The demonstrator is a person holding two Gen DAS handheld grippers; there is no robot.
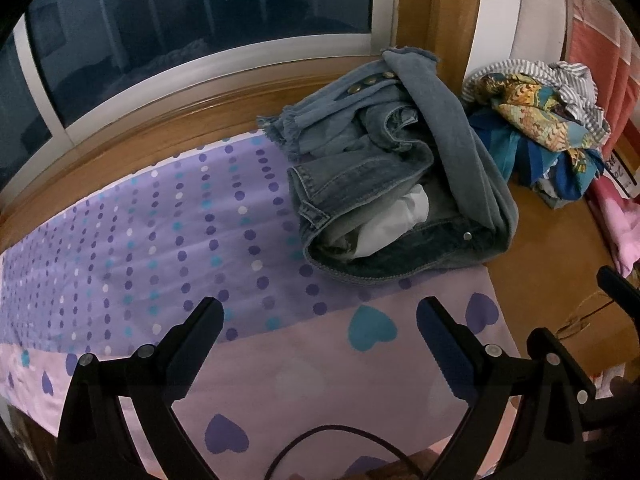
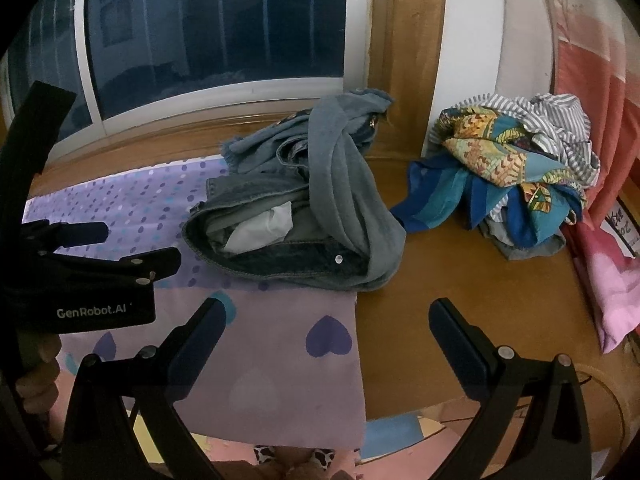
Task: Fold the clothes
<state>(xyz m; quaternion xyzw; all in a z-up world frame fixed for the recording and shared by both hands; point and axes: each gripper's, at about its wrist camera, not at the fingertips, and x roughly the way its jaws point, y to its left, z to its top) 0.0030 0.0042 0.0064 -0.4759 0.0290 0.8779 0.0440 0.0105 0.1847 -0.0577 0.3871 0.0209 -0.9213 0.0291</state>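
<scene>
A: Denim item, one: jeans (image 1: 400,184), crumpled in a heap, waistband opening toward the cameras, white pocket lining (image 1: 394,220) showing inside. Location?

B: On the far right part of the purple dotted cloth (image 1: 140,240), partly over its edge onto the wooden worktop (image 2: 460,280). Long axis runs from the near waistband back toward the window (image 1: 200,8); one leg lies draped over the top along that line.

A: Left hand-held gripper (image 1: 320,320)?

B: Level above the cloth's pink heart-printed band, pointing at the jeans. Fingers spread wide, holding nothing, touching nothing.

A: Right hand-held gripper (image 2: 328,320)?

B: Same attitude, over the cloth's right edge. Fingers wide apart, empty. In its view the left hand-held gripper sits at the left, a hand (image 2: 36,376) gripping it.

A: Other stock?

B: Mixed pile of clothes (image 2: 516,176), striped and patterned blue-yellow, on the worktop well apart to the right of the jeans.
</scene>
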